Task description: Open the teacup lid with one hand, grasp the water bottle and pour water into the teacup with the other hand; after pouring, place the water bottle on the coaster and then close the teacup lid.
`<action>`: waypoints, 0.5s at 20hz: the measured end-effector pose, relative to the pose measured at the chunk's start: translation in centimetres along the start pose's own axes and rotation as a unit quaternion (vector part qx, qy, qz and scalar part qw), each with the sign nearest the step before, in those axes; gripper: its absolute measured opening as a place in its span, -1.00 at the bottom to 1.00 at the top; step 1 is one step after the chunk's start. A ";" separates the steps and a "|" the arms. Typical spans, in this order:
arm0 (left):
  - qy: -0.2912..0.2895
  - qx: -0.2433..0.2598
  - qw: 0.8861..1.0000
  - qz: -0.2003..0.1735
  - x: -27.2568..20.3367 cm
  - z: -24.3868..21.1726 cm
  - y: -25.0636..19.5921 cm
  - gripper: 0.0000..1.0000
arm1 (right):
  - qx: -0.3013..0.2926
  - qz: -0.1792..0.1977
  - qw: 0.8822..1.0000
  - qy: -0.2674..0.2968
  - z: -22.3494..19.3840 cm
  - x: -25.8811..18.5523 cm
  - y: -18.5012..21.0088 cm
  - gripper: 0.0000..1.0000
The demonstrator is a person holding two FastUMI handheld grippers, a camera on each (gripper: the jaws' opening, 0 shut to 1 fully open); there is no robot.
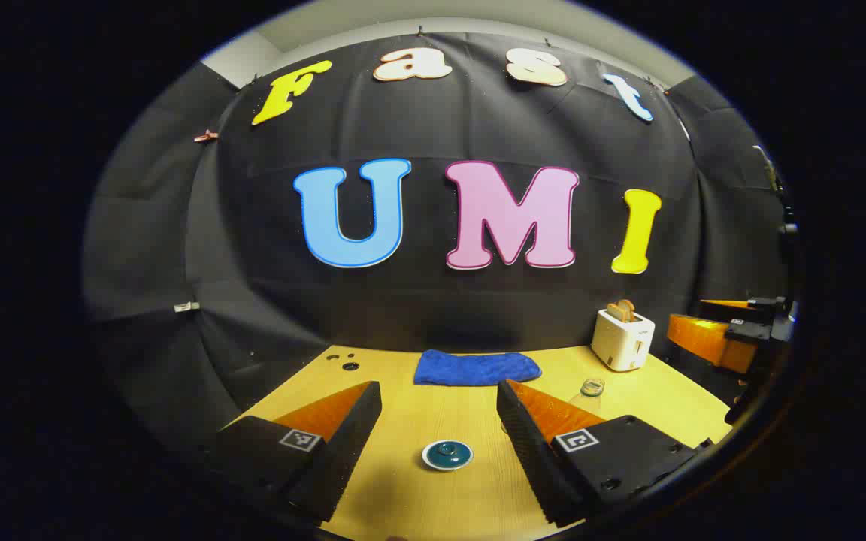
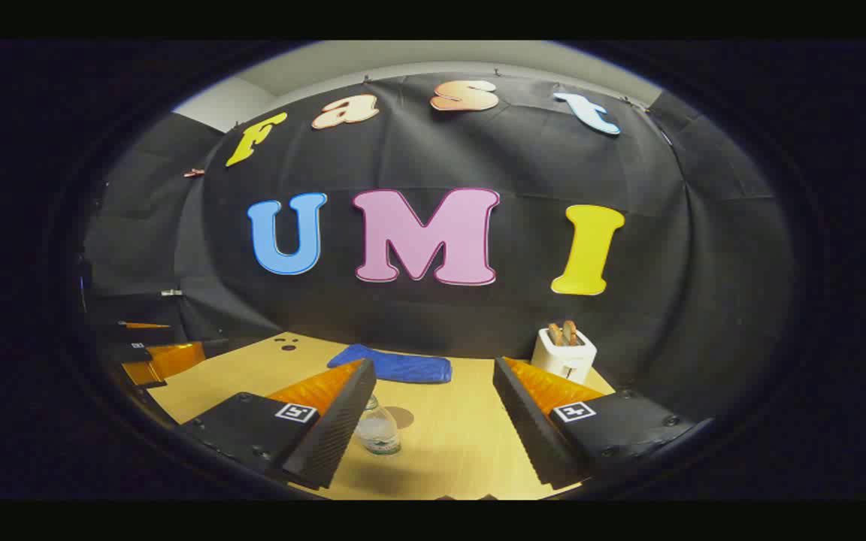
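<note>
My L gripper [image 1: 439, 409] was spread wide over the counter [image 1: 478, 496], w/ the round teal, white-rimmed teacup lid [image 1: 447, 454] lying between its fingers. My R gripper [image 2: 433, 406] also gaped wide; the clear water bottle [image 2: 377, 430] stood upright just beside its left finger.

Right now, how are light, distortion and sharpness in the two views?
Left gripper view: even light, table edge bowed by the fisheye, teacup sharp, toaster crisp. Right gripper view: dimmer, bottle casts a soft shadow on the table, towel slightly soft.
</note>
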State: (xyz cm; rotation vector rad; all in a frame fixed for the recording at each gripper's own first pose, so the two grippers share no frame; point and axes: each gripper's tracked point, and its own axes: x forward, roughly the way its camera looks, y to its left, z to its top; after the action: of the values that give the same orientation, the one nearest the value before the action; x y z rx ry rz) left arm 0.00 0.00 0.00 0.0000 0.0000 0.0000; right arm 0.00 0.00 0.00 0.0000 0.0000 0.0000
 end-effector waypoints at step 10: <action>0.002 0.015 0.997 -0.078 2.5 -2.3 1.6 0.94 | -0.014 -0.053 0.998 0.022 -0.4 -1.6 2.8 0.95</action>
State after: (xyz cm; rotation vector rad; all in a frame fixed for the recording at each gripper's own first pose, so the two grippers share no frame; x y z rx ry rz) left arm 2.48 1.60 -2.34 0.0293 0.0044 -0.1559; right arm -1.62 2.82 -0.41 -0.0279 0.0446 -0.1068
